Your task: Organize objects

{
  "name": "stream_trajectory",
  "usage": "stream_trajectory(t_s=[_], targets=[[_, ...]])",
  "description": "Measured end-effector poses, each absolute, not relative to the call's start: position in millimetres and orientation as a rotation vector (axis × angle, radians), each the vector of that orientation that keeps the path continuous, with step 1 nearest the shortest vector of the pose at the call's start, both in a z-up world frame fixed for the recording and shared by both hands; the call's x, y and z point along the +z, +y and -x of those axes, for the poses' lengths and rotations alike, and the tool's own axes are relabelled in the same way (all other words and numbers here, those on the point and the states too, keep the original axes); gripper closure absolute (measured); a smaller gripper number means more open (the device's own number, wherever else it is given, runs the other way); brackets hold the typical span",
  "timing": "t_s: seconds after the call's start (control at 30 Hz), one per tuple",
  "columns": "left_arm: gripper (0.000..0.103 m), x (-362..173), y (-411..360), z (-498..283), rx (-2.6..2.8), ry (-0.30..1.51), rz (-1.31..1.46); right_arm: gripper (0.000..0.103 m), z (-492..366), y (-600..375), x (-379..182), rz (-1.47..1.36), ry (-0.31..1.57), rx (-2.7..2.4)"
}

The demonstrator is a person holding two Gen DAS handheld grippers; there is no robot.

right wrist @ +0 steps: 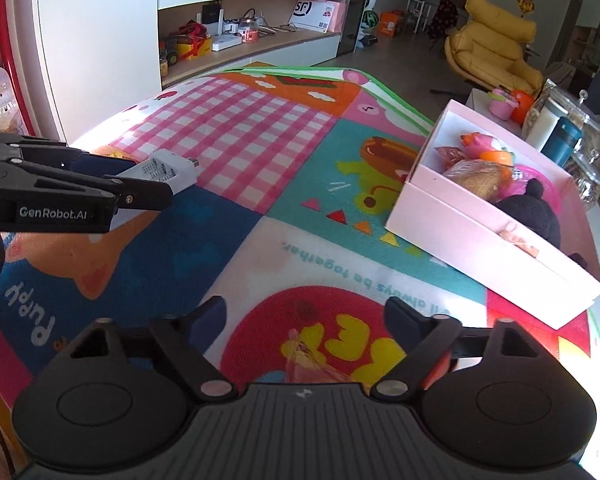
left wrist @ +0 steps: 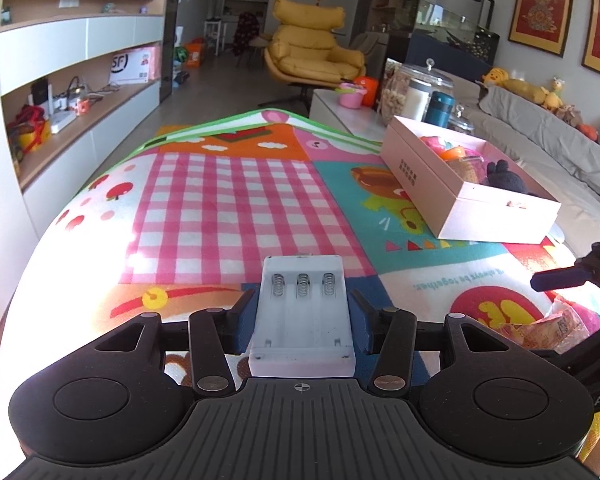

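Play mat [left wrist: 228,200]: a bright patchwork of pink gingham, teal, orange and red panels that fills the floor in both wrist views, with everything else on or above it.
Pink box [left wrist: 440,188]: open-topped, resting on the mat toward the right, well apart from both grippers. It already holds a black plush [right wrist: 540,216], a brownish round item [right wrist: 480,180] and some pink and orange toys (hard to name singly).
Left gripper [left wrist: 304,312]: clamped on a white battery charger [left wrist: 304,308], its pads pressing the charger's two long sides. The charger is lifted off the mat, springs and empty slots facing up, well left of the box.
Right gripper [right wrist: 304,312]: jaws spread wide with nothing pressed between them, hanging over the red circle of the mat.
Snack packet [right wrist: 312,364]: a crinkled translucent wrapper lying on the mat just below the right gripper, between its fingers but untouched by either.
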State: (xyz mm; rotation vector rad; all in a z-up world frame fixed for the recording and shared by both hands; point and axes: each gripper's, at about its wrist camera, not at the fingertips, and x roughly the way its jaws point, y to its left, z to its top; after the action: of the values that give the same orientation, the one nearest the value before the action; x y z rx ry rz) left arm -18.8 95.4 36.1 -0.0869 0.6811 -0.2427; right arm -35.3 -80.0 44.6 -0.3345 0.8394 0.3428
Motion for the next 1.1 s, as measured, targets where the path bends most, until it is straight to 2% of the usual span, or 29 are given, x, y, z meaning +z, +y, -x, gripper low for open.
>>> stream_trajectory(t_s=[0.07, 0.13, 0.2, 0.33, 0.47, 0.53, 0.63, 0.8, 0.83, 0.87, 0.93, 1.1], targets=[[0.05, 36.4, 91.1, 19.0, -0.256, 0.678, 0.09, 0.009, 40.6, -93.1, 42.9, 0.322, 0.875, 0.313], [0.05, 38.0, 86.9, 19.8, -0.269, 0.674, 0.088, 0.0, 44.1, -105.9, 39.0, 0.29, 0.909, 0.286], [0.05, 39.4, 83.5, 20.1, -0.278, 0.672, 0.084, 0.0, 48.1, -112.9, 35.3, 0.264, 0.928, 0.279], [0.05, 41.0, 83.3, 20.0, -0.276, 0.672, 0.081, 0.035, 48.9, -103.7, 35.3, 0.256, 0.925, 0.319], [0.05, 40.6, 87.7, 19.1, -0.262, 0.675, 0.085, 0.045, 36.1, -89.0, 36.0, 0.262, 0.905, 0.351], [0.05, 39.6, 90.9, 17.7, -0.252, 0.68, 0.089, 0.058, 26.9, -79.0, 36.3, 0.279, 0.884, 0.36], [0.05, 39.4, 95.4, 17.0, -0.243, 0.682, 0.095, 0.06, 7.3, -64.4, 36.8, 0.299, 0.861, 0.359], [0.05, 37.6, 101.7, 18.1, -0.228, 0.691, 0.1, 0.06, -7.0, -52.4, 41.9, 0.306, 0.842, 0.392], [0.05, 37.5, 102.6, 18.5, -0.225, 0.692, 0.101, 0.057, -5.4, -51.9, 42.8, 0.307, 0.838, 0.398], [0.05, 37.8, 103.2, 19.1, -0.222, 0.691, 0.103, 0.053, -3.6, -52.1, 42.9, 0.308, 0.839, 0.402], [0.05, 38.4, 104.0, 20.1, -0.221, 0.689, 0.108, 0.03, 3.1, -55.0, 42.0, 0.31, 0.838, 0.407], [0.05, 41.5, 95.4, 20.7, -0.239, 0.683, 0.099, 0.015, 20.9, -71.3, 40.3, 0.292, 0.854, 0.405]])
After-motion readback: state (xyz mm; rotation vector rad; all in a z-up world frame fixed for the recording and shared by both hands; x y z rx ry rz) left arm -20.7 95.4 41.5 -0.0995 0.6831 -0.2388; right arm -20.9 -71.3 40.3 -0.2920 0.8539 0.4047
